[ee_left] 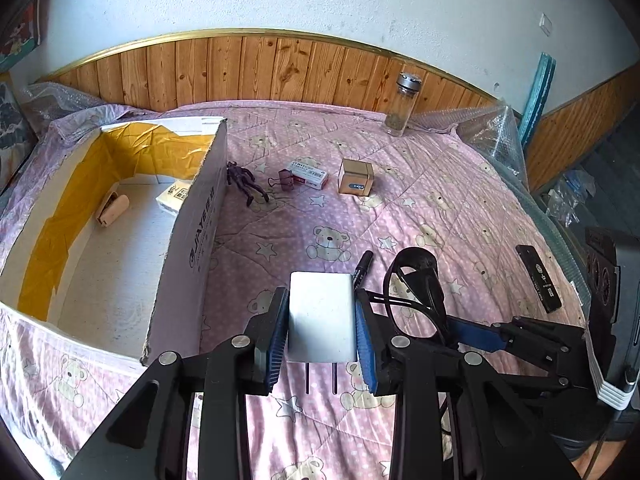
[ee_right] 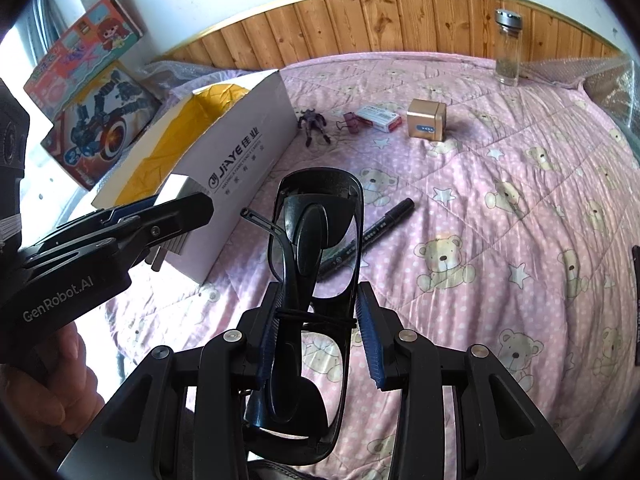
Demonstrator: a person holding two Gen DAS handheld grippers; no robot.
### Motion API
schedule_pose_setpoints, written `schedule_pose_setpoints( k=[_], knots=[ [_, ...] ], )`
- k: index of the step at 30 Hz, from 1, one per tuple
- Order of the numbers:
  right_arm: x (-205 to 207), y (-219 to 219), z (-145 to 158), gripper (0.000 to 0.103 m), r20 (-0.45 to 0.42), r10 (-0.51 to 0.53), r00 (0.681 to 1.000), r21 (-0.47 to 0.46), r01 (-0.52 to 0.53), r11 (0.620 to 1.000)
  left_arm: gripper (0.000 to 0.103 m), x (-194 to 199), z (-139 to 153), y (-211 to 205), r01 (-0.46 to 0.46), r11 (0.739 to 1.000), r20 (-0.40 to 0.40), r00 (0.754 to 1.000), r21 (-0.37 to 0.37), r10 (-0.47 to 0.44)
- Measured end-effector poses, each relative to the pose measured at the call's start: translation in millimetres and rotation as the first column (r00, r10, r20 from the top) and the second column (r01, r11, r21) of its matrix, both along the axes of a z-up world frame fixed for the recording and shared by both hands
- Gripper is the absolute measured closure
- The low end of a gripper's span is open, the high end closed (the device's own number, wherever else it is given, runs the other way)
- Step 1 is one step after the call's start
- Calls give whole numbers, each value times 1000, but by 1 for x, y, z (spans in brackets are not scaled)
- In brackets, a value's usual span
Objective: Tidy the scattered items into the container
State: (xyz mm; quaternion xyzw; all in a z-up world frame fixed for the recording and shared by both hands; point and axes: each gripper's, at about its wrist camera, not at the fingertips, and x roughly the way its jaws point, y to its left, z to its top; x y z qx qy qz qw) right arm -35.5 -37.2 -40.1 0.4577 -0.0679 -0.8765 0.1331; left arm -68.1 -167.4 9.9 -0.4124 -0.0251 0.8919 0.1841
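Here the white charger sits clamped (prongs down) in the left gripper.

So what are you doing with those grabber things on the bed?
A person is tidying loose things into the white cardboard box, using a grabber in each hand. The left gripper holds a white plug adapter beside the box, not yet over it. The right gripper holds folded black glasses. Two small things already lie in the box. A black marker, a toy figure, a binder clip, a small red and white box and a gold cube still wait on the pink quilt.
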Motion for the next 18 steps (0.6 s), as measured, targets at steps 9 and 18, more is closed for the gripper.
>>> schedule_pose_setpoints(
  k=[9, 18],
  knots=[
    [6, -27, 14, 64, -24, 64, 998, 7, -64, 998, 70, 7, 12, -20, -43, 999, -18, 999, 11, 43],
    [7, -57, 30, 64, -53, 134, 990, 26, -132, 991, 70, 11, 26, -40, -77, 996, -42, 996, 39, 78]
  ],
)
